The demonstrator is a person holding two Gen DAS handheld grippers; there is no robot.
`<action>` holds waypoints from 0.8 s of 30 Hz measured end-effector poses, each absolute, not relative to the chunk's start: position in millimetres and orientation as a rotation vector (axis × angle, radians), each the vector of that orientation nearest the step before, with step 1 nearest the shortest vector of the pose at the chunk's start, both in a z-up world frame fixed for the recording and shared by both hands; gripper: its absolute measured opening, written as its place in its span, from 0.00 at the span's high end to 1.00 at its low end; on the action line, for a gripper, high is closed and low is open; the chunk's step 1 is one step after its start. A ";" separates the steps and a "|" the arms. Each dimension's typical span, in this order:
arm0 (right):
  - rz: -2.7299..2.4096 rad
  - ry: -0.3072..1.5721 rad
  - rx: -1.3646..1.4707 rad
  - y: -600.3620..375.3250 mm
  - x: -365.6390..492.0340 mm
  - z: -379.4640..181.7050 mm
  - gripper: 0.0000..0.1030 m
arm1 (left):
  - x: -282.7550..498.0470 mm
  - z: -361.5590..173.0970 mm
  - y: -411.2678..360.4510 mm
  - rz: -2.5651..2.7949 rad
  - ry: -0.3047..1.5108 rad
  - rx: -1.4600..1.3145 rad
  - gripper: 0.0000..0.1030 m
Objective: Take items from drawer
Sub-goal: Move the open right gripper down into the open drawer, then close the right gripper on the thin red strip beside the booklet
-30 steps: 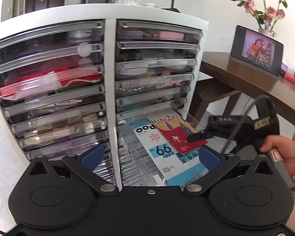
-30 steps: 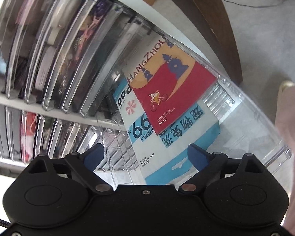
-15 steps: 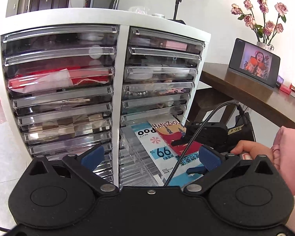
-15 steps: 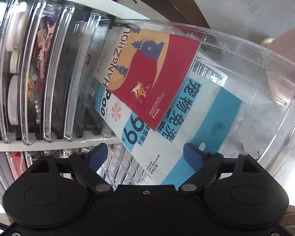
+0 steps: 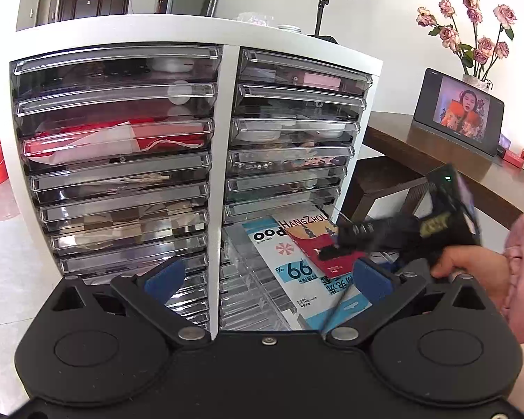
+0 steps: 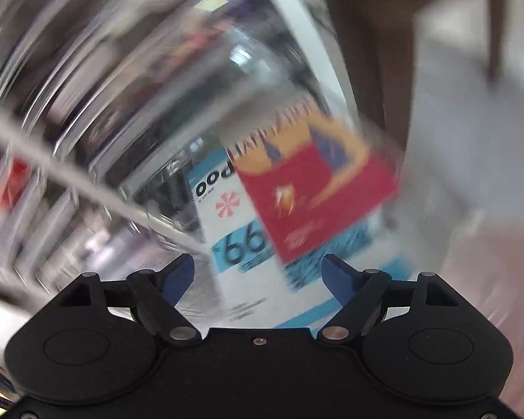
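In the open drawer (image 5: pixel 241 262), the red booklet (image 5: pixel 318 241) lies partly hidden under the right gripper (image 5: pixel 335 248), seemingly wide-jawed through blur.

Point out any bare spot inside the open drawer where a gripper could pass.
Little: the blue-and-white pack covers most of the open drawer, the red booklet atop it. A clear strip remains along the drawer's left wall; right gripper crowds the right.

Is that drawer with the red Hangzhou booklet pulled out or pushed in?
Pulled out. The clear drawer juts forward from the cabinet, exposing the red booklet lying on the blue-white packet.
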State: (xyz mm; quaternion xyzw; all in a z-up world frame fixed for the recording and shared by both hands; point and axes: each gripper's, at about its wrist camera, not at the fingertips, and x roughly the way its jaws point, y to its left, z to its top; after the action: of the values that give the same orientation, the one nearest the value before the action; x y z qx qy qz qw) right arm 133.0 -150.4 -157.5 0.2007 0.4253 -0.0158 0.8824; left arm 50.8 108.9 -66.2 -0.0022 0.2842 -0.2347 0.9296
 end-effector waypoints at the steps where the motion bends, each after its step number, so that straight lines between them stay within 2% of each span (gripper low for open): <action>1: -0.029 0.868 0.284 -144.3 131.8 -155.4 0.19 | 51.1 -66.7 109.1 -0.477 0.582 -0.002 0.00; 17: 0.107 0.823 -0.532 -110.5 133.6 -194.3 0.21 | 49.5 -61.6 109.8 -0.480 0.557 0.028 0.00; 24: 0.169 0.769 -0.709 -100.9 124.0 -201.1 0.21 | 71.9 -50.1 105.4 -0.596 0.567 -0.022 0.00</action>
State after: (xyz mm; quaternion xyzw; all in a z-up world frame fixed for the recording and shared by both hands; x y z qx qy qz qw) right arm 124.0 -100.9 -201.1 -0.3381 0.3669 0.0806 0.8629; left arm 71.9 105.4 -50.1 -0.0109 0.2754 -0.2897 0.9166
